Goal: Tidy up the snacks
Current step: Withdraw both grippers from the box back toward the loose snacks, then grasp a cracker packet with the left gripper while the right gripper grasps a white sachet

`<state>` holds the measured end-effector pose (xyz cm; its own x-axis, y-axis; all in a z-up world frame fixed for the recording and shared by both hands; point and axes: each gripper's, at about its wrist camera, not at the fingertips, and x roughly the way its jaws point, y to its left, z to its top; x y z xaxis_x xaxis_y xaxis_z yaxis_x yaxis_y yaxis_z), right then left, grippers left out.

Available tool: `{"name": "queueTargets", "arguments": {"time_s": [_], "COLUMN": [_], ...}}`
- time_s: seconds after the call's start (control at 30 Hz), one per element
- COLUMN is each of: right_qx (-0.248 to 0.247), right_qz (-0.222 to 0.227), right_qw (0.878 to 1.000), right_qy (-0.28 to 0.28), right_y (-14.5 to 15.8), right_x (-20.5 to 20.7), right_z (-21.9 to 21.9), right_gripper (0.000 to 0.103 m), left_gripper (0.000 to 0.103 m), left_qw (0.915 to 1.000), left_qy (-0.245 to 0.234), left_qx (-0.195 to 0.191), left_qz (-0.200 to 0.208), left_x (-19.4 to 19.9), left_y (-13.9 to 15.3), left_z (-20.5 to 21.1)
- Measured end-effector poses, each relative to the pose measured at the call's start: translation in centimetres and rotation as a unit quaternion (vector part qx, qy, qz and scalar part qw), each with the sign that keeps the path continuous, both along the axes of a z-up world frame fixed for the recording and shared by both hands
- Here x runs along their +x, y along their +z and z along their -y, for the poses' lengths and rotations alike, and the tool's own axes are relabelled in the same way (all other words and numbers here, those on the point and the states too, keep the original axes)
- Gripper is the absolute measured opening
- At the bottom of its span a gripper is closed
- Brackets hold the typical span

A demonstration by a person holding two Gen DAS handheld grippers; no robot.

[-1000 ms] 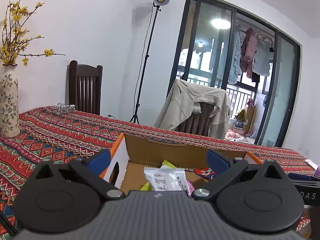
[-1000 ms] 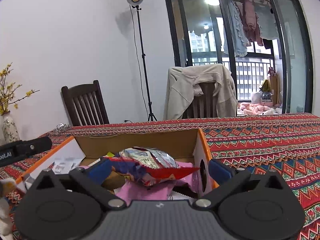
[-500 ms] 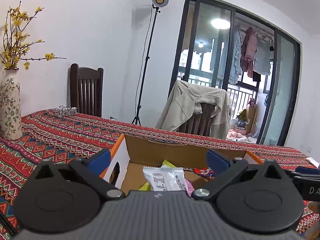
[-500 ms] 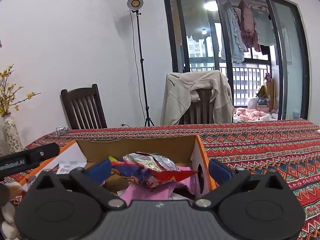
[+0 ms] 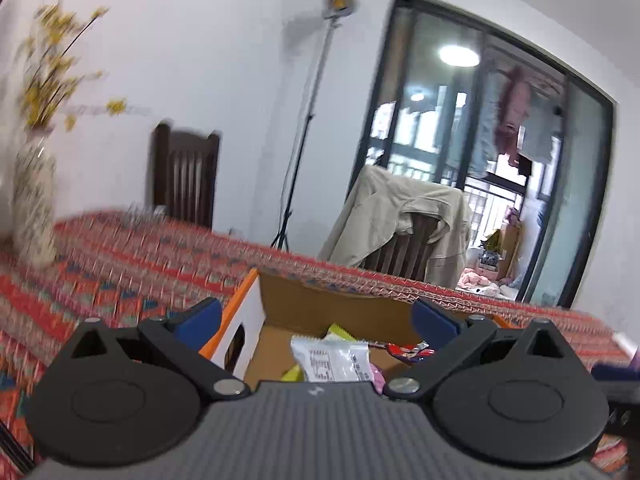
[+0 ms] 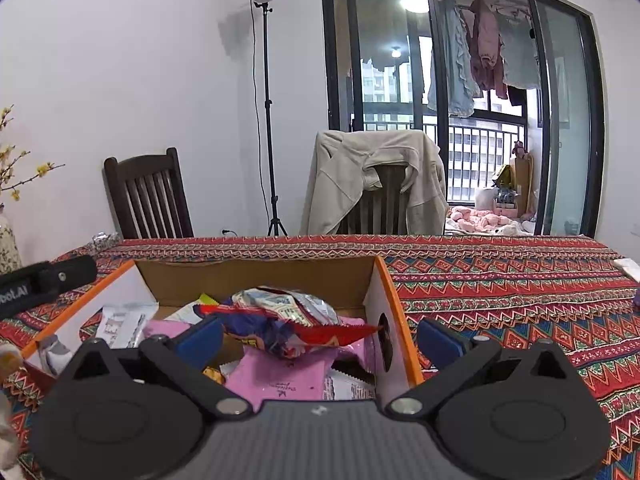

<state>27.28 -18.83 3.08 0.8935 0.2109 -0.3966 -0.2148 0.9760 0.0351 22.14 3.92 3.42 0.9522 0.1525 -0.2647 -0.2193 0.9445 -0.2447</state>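
An open cardboard box with orange-edged white sides [image 6: 256, 276] sits on the patterned table and holds several snack packets. In the right wrist view a red, blue and silver packet [image 6: 288, 320] lies on top of a pink packet [image 6: 288, 376], with a white packet [image 6: 120, 324] at the left. My right gripper [image 6: 320, 338] is open and empty, its fingers straddling the box's right wall. In the left wrist view the box [image 5: 320, 312] shows a white packet [image 5: 330, 362] and a yellow-green one. My left gripper [image 5: 316, 320] is open and empty above the box's near side.
The table carries a red patterned cloth [image 6: 500, 280]. A flowered vase [image 5: 34, 212] stands at the far left. Two dark wooden chairs, one draped with a beige jacket [image 6: 376, 180], and a lamp stand [image 6: 268, 120] are behind the table. The left gripper's body [image 6: 44, 280] shows at left.
The left wrist view has tilted and swung, now blurred with motion. The right gripper has risen and pulled back slightly; more of the box floor shows. Both grippers stay open.
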Motion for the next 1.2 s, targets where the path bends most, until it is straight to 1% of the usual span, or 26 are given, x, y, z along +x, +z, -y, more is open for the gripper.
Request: {"name": "queueTargets", "arguments": {"time_s": [0.03,0.1,0.23,0.33,0.43,0.6,0.7,0.77,1.0,1.1,1.2], "right_qx": [-0.002,0.000,-0.001,-0.003,-0.006,-0.009,0.001,0.009,0.025,0.027,0.032], "right_qz": [-0.005,-0.007,0.004,-0.001,-0.009,-0.032,-0.048,-0.060,-0.081,-0.083,-0.087], "right_qw": [1.000,1.000,1.000,1.000,1.000,0.999,0.999,0.998,0.996,0.996,0.995], "right_qy": [-0.012,-0.023,-0.007,-0.005,-0.006,-0.014,-0.017,-0.018,-0.018,-0.021,-0.023], "right_y": [0.2,1.0,2.1,2.1,1.5,-0.2,-1.4,-2.0,-3.7,-4.2,-4.5], "right_x": [-0.2,-1.1,-3.7,-5.8,-7.9,-10.9,-12.5,-13.2,-15.6,-16.1,-16.4], "right_z": [0.0,0.2,0.6,1.2,2.0,3.6,4.9,5.6,6.3,6.3,6.6], "right_gripper": [0.103,0.103,0.103,0.103,0.103,0.103,0.103,0.103,0.103,0.103,0.103], "left_gripper": [0.103,0.103,0.103,0.103,0.103,0.103,0.103,0.103,0.103,0.103,0.103], "left_qw": [0.9997,0.9994,0.9995,0.9993,0.9987,0.9949,0.9889,0.9854,0.9783,0.9747,0.9705], "left_qy": [0.010,0.011,0.011,0.006,-0.001,-0.018,-0.028,-0.037,-0.063,-0.056,-0.053], "left_qx": [-0.018,-0.028,-0.022,-0.016,-0.005,0.009,0.017,0.021,0.036,0.055,0.063], "left_qz": [-0.009,-0.014,-0.018,-0.033,-0.051,-0.099,-0.145,-0.165,-0.194,-0.209,-0.226], "left_x": [-0.4,-1.3,-3.5,-5.1,-6.8,-8.7,-9.4,-10.0,-11.9,-11.4,-10.5], "left_y": [0.4,1.3,2.3,2.2,1.5,-0.4,-1.5,-2.1,-3.5,-4.8,-5.9], "left_z": [-0.2,-0.4,0.2,1.1,2.2,3.8,4.7,5.3,7.6,8.1,8.3]}}
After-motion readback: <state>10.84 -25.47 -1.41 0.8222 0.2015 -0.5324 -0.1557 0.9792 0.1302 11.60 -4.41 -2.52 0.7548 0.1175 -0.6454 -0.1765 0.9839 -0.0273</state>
